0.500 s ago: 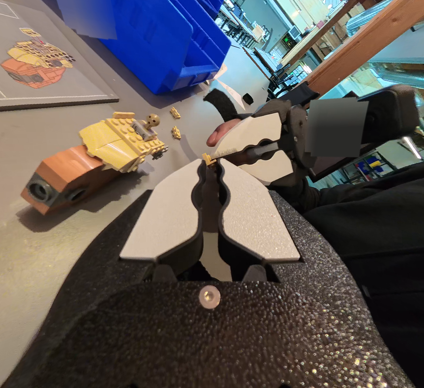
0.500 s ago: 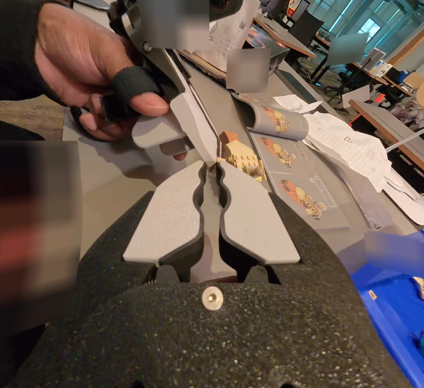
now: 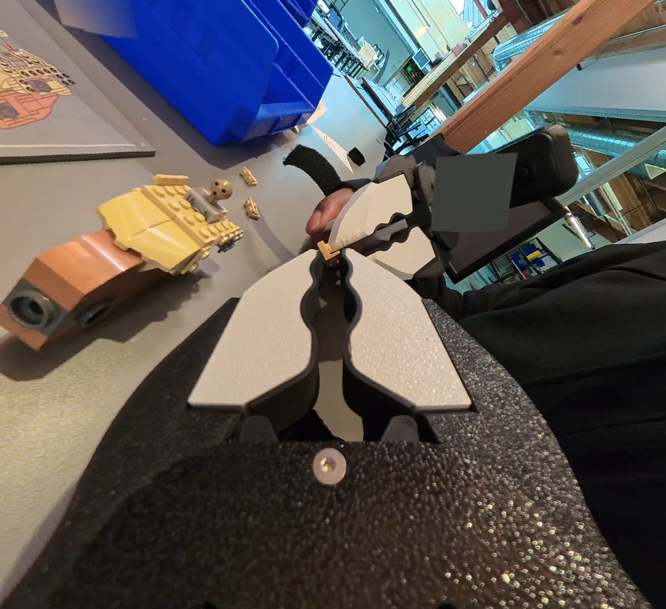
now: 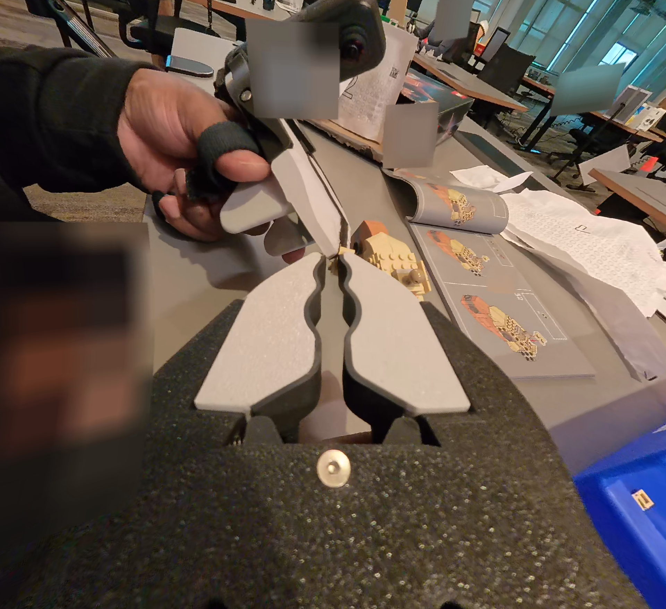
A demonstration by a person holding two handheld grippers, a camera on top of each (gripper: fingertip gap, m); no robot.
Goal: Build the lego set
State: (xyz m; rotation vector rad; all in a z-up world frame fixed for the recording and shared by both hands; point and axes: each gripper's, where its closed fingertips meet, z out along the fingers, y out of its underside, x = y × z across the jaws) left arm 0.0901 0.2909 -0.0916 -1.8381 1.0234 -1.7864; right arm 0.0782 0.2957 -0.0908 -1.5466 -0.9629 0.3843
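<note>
Left gripper (image 3: 329,258) and right gripper (image 4: 333,261), jaws of both pinched on one tan bracket piece (image 3: 327,251), above bench (image 3: 108,393) beside tan-and-orange lego model (image 3: 144,242).

Big windows (image 4: 562,11) pour cool daylight over rows of long desks (image 4: 468,83) and black office chairs (image 4: 504,61). Overhead, a thick wooden beam (image 3: 540,61) crosses beside silver ducting (image 3: 522,43).
</note>
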